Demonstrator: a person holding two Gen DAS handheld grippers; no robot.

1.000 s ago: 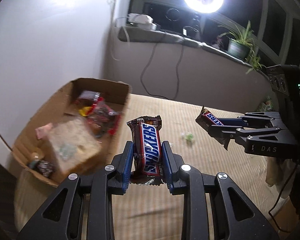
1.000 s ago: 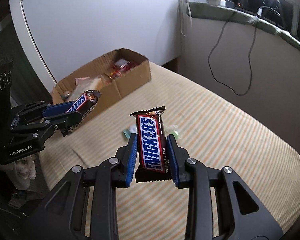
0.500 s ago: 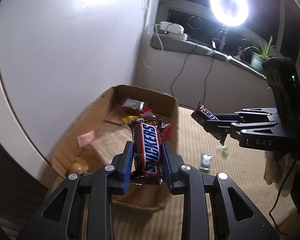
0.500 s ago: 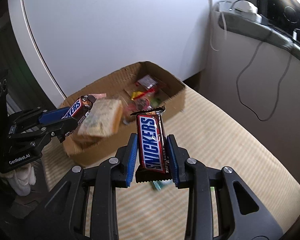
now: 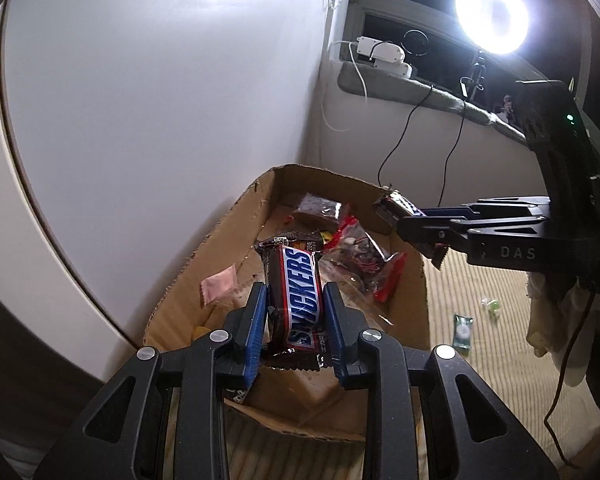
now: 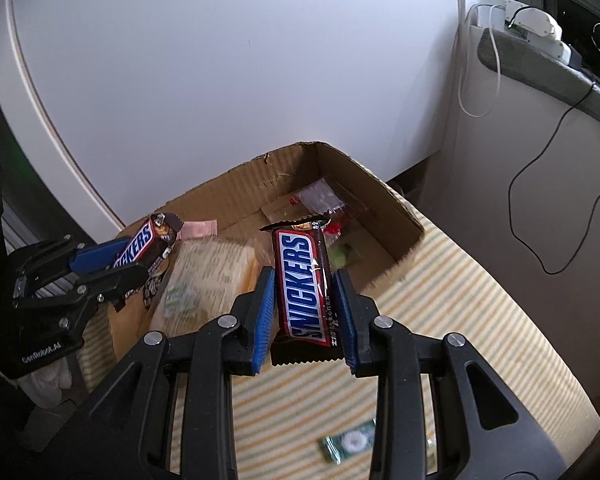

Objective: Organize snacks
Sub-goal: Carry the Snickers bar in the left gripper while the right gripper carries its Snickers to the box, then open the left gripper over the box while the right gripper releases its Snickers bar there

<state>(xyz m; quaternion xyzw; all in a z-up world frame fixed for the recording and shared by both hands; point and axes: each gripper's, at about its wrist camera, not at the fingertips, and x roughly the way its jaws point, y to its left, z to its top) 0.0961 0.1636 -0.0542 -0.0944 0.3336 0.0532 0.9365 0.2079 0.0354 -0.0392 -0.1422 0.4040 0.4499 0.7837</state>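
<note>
Above the cardboard box (image 5: 406,280), both grippers' jaws clamp Snickers bars: left gripper (image 5: 296,312), right gripper (image 6: 304,300). Neither bar released; small candies (image 5: 462,330) remain lower right.

A ring light (image 5: 491,7) blazes at the dark window, a white power adapter (image 5: 382,53) sits on the grey sill (image 5: 420,90) with a black cable (image 5: 396,148) trailing down the wall, and a striped cover (image 6: 460,300) spreads underneath.
</note>
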